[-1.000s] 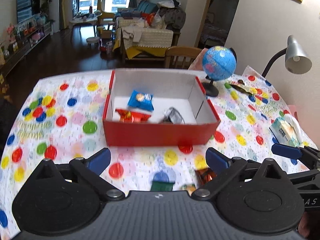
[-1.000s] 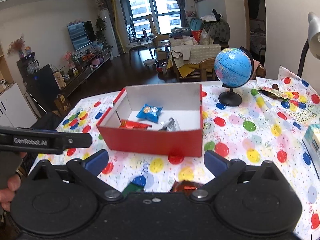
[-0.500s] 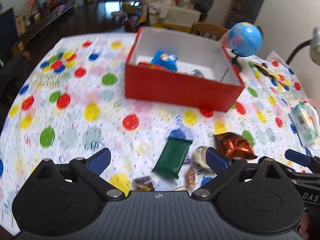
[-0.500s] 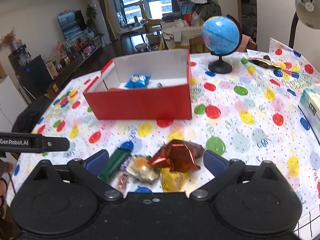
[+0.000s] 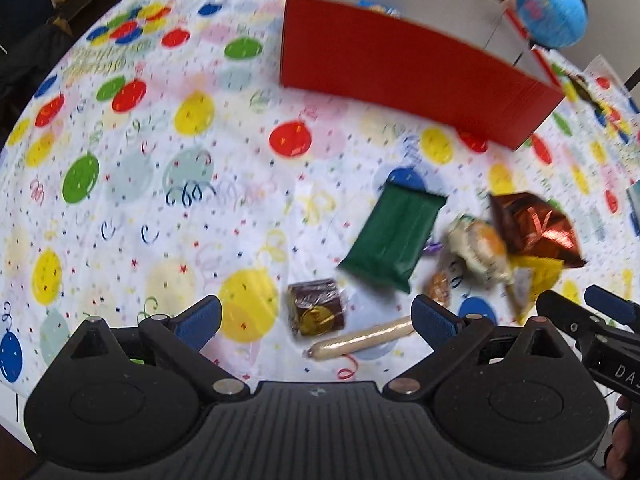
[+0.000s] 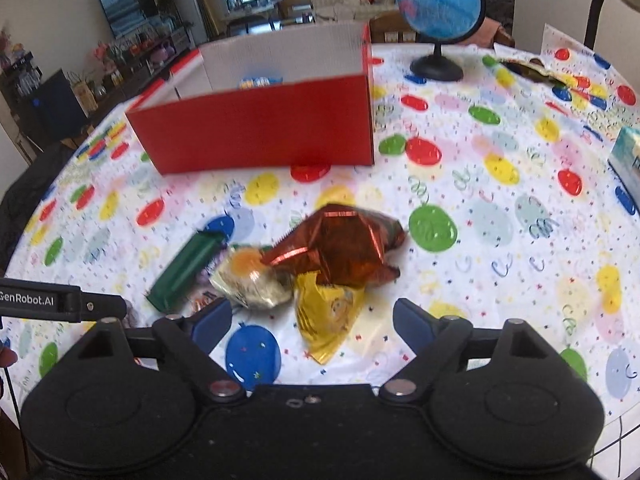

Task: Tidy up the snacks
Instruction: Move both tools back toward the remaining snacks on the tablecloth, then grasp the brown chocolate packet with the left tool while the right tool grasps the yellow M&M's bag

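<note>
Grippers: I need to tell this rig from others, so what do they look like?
Both the left gripper and the right gripper are matte black, with ribbed bodies, two round housings, silver pivot screws and blue-padded fingers. White lettering on the side reads GenRobot.AI.

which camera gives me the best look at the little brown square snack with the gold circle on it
The left wrist view. The brown square snack lies in full sight between the open left gripper fingers, beside the tan sausage stick. The right wrist view does not show it clearly; the left gripper's arm covers that area.
</note>
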### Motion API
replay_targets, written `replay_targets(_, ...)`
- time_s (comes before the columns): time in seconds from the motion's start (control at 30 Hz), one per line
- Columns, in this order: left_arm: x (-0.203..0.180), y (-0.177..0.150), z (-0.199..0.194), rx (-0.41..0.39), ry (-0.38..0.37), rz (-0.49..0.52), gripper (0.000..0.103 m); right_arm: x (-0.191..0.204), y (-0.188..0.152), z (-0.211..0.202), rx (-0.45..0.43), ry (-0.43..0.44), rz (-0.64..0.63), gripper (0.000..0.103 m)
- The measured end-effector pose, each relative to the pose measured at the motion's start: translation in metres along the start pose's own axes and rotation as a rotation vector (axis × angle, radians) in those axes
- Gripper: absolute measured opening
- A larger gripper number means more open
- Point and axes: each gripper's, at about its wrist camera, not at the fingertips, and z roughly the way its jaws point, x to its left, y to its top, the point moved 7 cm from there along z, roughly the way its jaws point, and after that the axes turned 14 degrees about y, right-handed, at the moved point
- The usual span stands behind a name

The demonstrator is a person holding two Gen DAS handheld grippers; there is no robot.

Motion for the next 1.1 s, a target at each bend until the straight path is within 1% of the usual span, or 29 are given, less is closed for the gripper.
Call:
replay_targets(0.17, 0.005, -0.004, 0.015, 0.042, 0.029, -0.027, 0.101, -0.004, -0.003, 0.014, 0.034, -0.012, 0.004, 0.081)
replay_targets(0.23, 0.005, -0.005, 0.021, 0.055, 0.036, -0.031, 0.101, -0.005, -0.004, 0.02, 0.046, -0.016, 0.004, 0.076)
replay_targets(0.33, 0.006, -0.005, 0.027, 0.074, 0.039, -0.037, 0.1, -0.008, -0.003, 0.027, 0.062, -0.025, 0.002, 0.074)
replay_targets(0.47, 0.005, -0.004, 0.031, 0.088, 0.021, -0.04, 0.091, -0.008, -0.002, 0.033, 0.07, -0.025, -0.003, 0.07)
replay_targets(0.5, 0.004, -0.004, 0.031, 0.089, 0.014, -0.04, 0.089, -0.009, -0.002, 0.034, 0.073, -0.025, -0.004, 0.067)
replay_targets(0.57, 0.003, -0.002, 0.031, 0.088, -0.011, -0.043, 0.088, -0.009, -0.001, 0.036, 0.079, -0.027, -0.003, 0.061)
replay_targets(0.6, 0.002, -0.002, 0.03, 0.085, -0.023, -0.046, 0.083, -0.01, -0.001, 0.037, 0.081, -0.027, -0.002, 0.057)
replay_targets(0.63, 0.002, -0.001, 0.029, 0.077, -0.021, -0.046, 0.076, -0.01, -0.001, 0.038, 0.082, -0.024, 0.0, 0.052)
replay_targets(0.7, 0.002, 0.0, 0.028, 0.07, -0.014, -0.044, 0.068, -0.01, -0.001, 0.038, 0.082, -0.021, 0.001, 0.049)
replay_targets(0.8, 0.005, 0.002, 0.027, 0.064, -0.01, -0.055, 0.055, -0.012, 0.0, 0.037, 0.08, -0.03, 0.0, 0.038)
replay_targets(0.87, 0.006, 0.002, 0.027, 0.065, -0.019, -0.059, 0.047, -0.012, 0.0, 0.036, 0.076, -0.027, 0.005, 0.037)
replay_targets(0.9, 0.006, 0.002, 0.026, 0.065, -0.023, -0.06, 0.039, -0.012, -0.001, 0.035, 0.075, -0.03, 0.003, 0.037)
replay_targets(0.93, 0.005, 0.002, 0.026, 0.065, -0.028, -0.059, 0.035, -0.012, -0.001, 0.035, 0.075, -0.033, -0.002, 0.036)
replay_targets(1.1, 0.009, 0.001, 0.024, 0.057, -0.015, -0.06, 0.034, -0.009, -0.004, 0.028, 0.067, -0.024, 0.001, 0.035)
